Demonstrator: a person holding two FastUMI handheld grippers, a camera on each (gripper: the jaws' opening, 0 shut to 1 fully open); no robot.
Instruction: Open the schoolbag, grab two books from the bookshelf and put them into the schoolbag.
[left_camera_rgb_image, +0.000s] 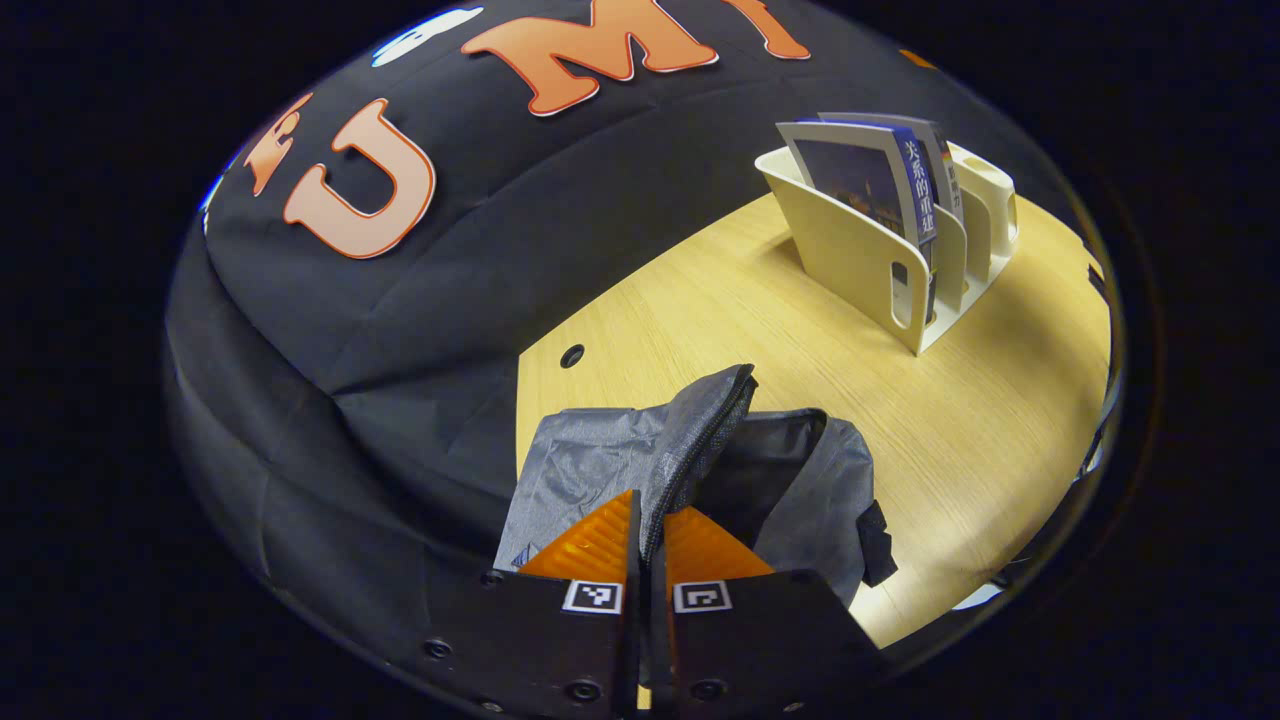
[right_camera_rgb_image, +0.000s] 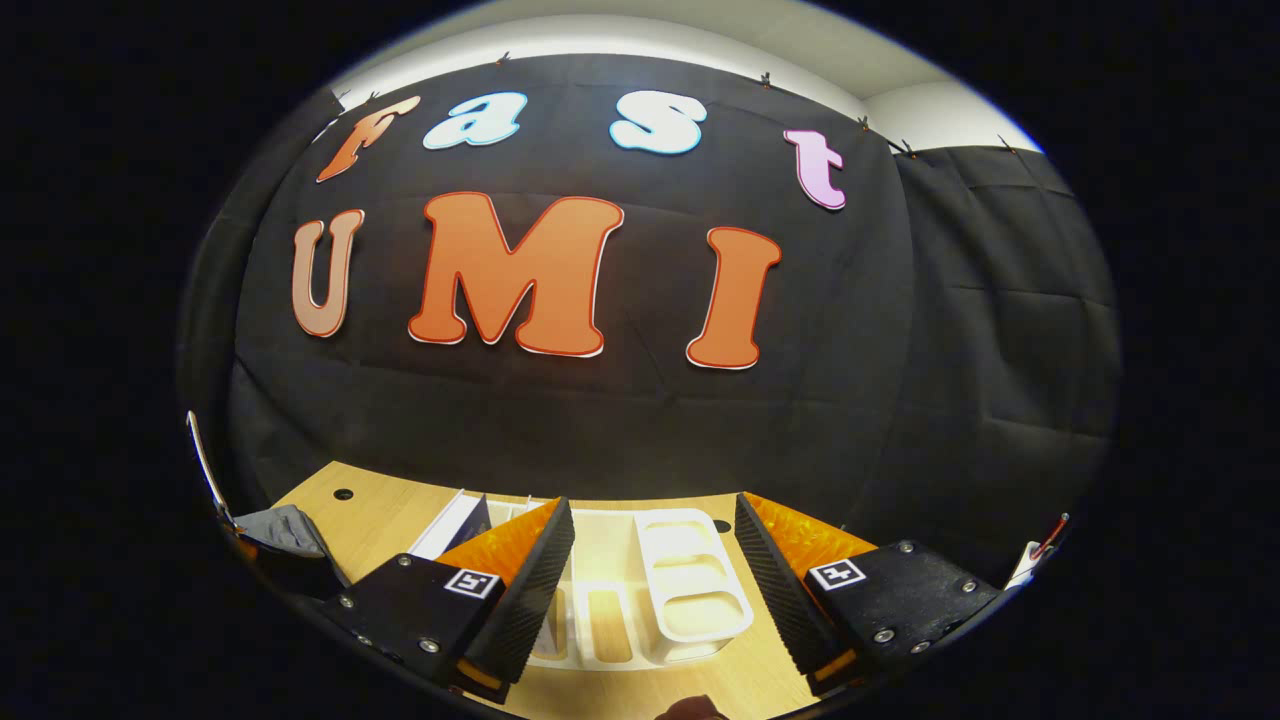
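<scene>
A grey schoolbag (left_camera_rgb_image: 800, 480) lies on the wooden table, its top gaping and dark inside. My left gripper (left_camera_rgb_image: 650, 535) is shut on the bag's zipper edge (left_camera_rgb_image: 715, 420) and holds that flap raised. In the left gripper view the cream bookshelf (left_camera_rgb_image: 860, 250) stands farther back on the right, with books (left_camera_rgb_image: 870, 175) upright in its nearest slot. My right gripper (right_camera_rgb_image: 652, 505) hangs open just above the bookshelf (right_camera_rgb_image: 690, 580), with the shelf's bare slots between its fingers. The books (right_camera_rgb_image: 455, 525) sit left of its left finger. The schoolbag (right_camera_rgb_image: 285, 530) shows at the far left.
The light wooden table (left_camera_rgb_image: 720, 310) has a small round hole (left_camera_rgb_image: 572, 356) near the black cloth wall behind it. Bare tabletop lies between the bag and the bookshelf. The table's edge (left_camera_rgb_image: 1085, 440) runs along the right.
</scene>
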